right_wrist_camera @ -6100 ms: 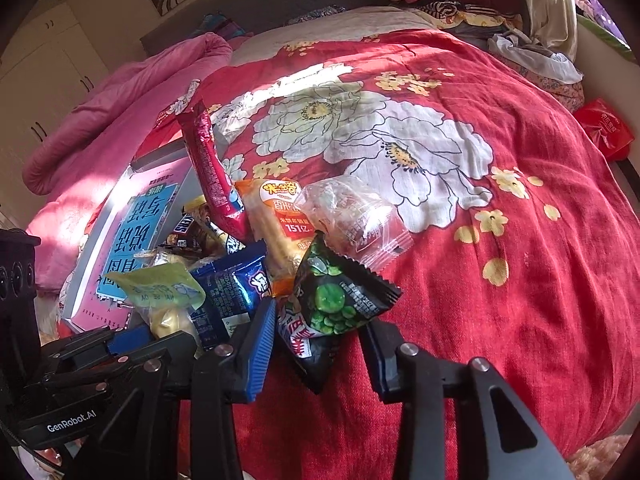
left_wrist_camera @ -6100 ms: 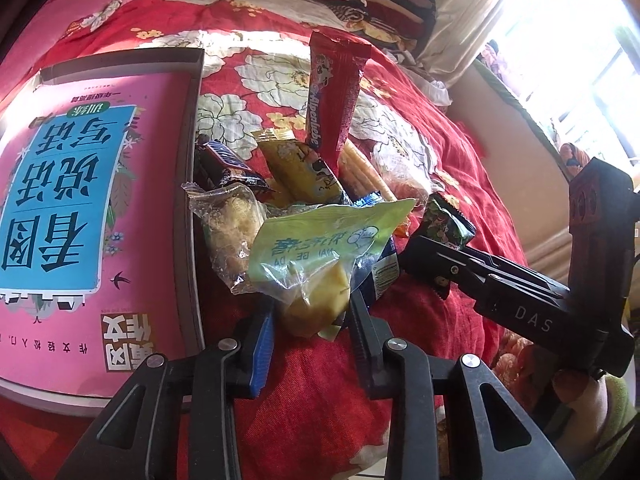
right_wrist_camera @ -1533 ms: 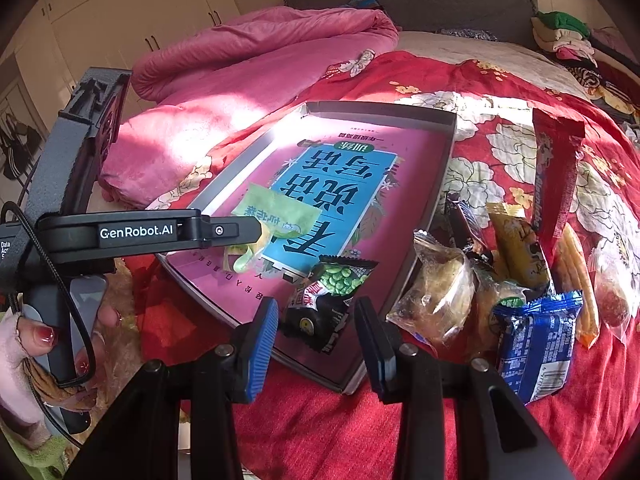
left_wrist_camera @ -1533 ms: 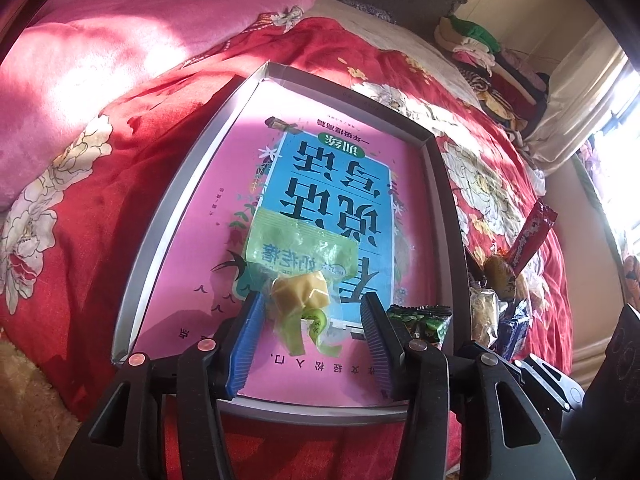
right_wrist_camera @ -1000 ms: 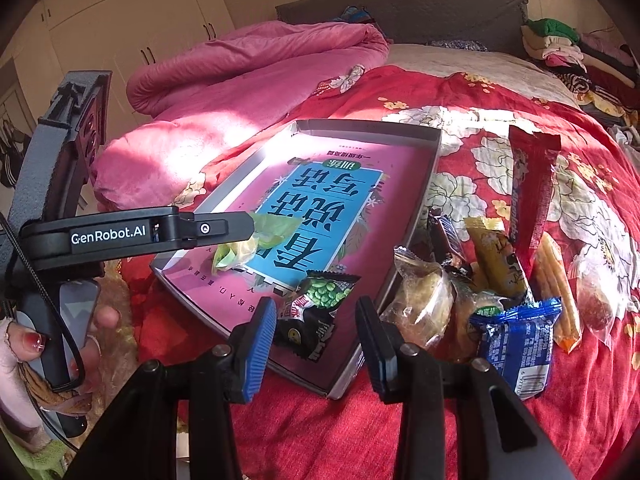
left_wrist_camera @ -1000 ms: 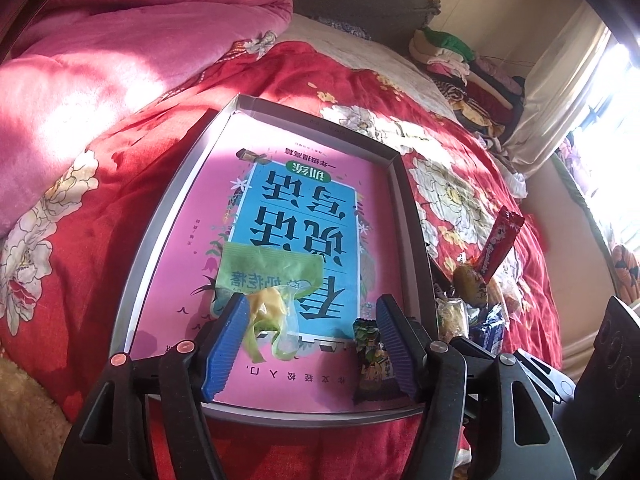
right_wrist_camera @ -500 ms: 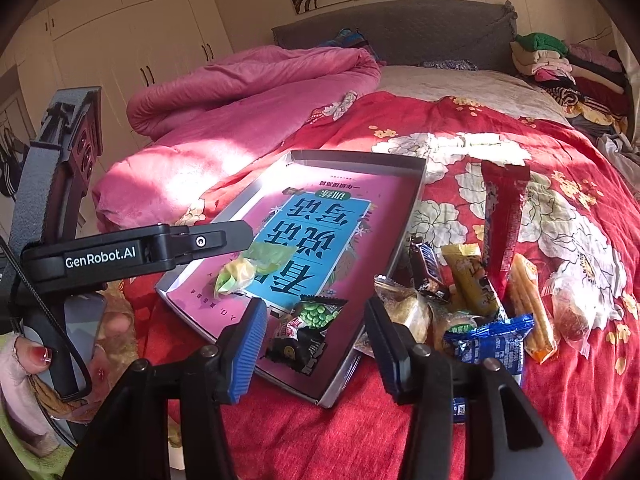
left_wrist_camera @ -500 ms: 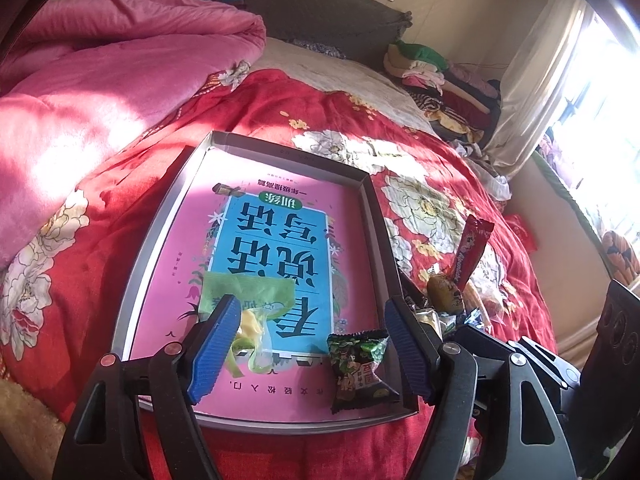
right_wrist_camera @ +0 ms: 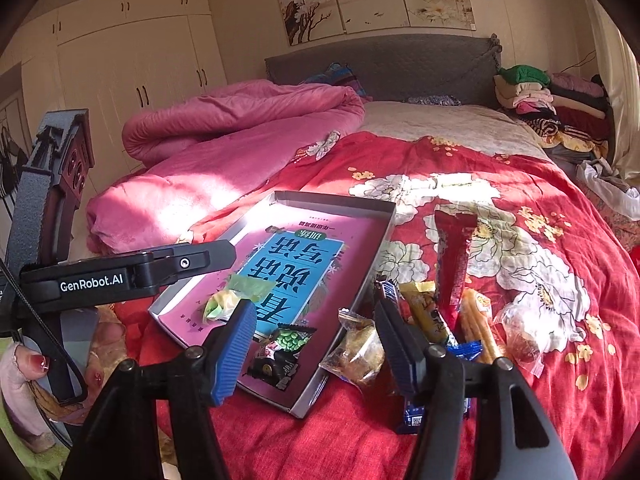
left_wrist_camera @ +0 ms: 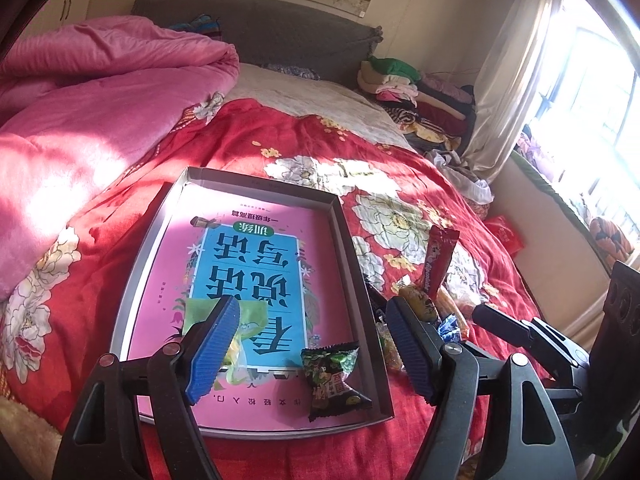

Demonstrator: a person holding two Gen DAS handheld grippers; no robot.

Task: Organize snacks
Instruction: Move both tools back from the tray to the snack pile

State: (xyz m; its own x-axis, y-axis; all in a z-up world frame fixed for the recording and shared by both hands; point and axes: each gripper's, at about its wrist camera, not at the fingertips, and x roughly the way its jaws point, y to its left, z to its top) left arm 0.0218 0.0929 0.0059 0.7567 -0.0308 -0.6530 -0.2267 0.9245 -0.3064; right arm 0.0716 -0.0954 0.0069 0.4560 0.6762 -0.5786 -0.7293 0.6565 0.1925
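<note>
**2 packets in the tray, pile waits beside it**

Tray (left_wrist_camera: 344, 240) lies on the red floral bed cover (right_wrist_camera: 520, 240), a pink-and-blue book cover lining its floor. In it, at the near end: green-pea packet (left_wrist_camera: 334, 380) close to the right wall, pale green candy bag (right_wrist_camera: 234, 294) to its left. The 2 lie apart, not touching.

Left tongs (left_wrist_camera: 312, 348) spread wide, nothing between them; both packets lie on the tray below. Right tongs (right_wrist_camera: 316, 350) are opening, and nothing is pinched; the pea packet sits on the tray floor under the gap.

Remaining snack pile (right_wrist_camera: 440, 320) lies on the cover just beside the tray's right wall: tall red stick packet (right_wrist_camera: 454, 256), yellow packet (right_wrist_camera: 428, 312), clear-wrapped pastry (right_wrist_camera: 358, 350), blue packet (right_wrist_camera: 460, 350), orange sticks (right_wrist_camera: 478, 324).

Handling, as judged:
- all light, soft film wrappers; slippery, crinkly
- pastry and sticks likely crush or snap under a hard squeeze
- best hold: a crimped end seal or a flat edge, not the filled middle
- red stick packet leans upright; take it near the top
</note>
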